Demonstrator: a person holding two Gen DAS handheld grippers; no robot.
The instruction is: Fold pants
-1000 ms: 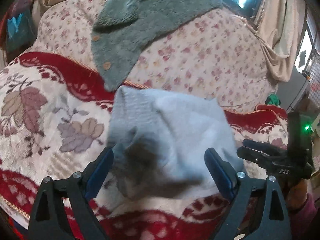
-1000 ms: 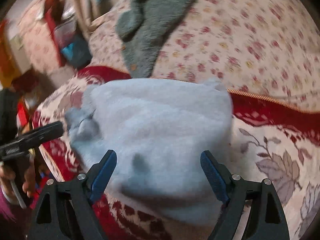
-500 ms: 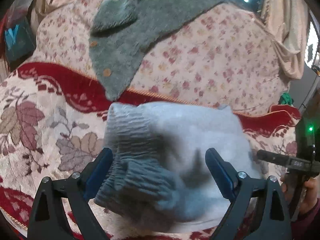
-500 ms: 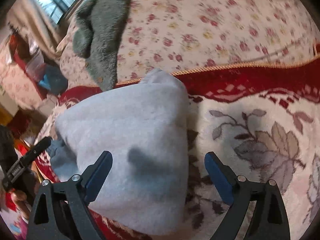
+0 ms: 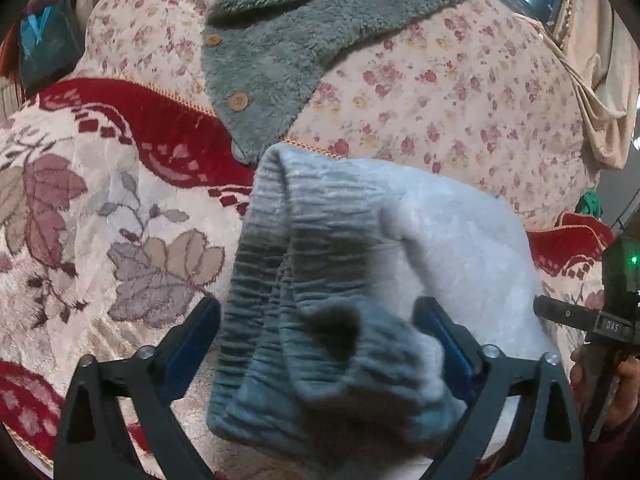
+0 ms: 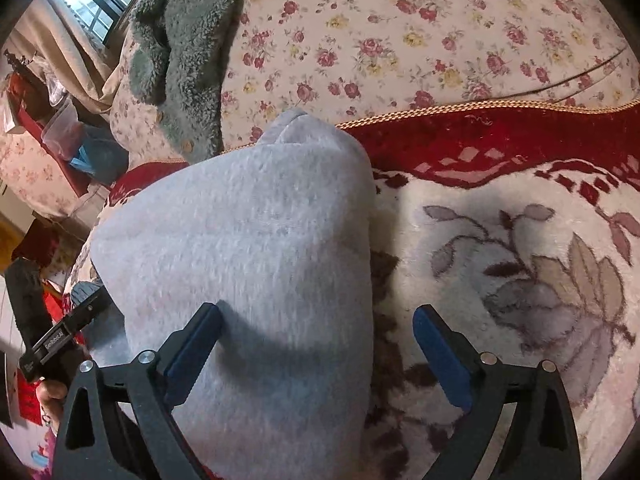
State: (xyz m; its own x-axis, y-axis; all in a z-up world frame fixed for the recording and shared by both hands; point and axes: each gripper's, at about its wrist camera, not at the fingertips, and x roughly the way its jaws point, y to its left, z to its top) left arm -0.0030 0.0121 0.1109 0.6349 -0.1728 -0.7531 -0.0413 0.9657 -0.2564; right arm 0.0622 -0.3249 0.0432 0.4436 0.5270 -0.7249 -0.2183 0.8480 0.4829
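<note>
The grey pants lay already folded into a compact bundle on the patterned blanket; the left gripper and right gripper both stood apart, holding nothing; only tidying seemed left.

Folded pants fill gap between left tool fingers; bare blanket right of bundle.
</note>
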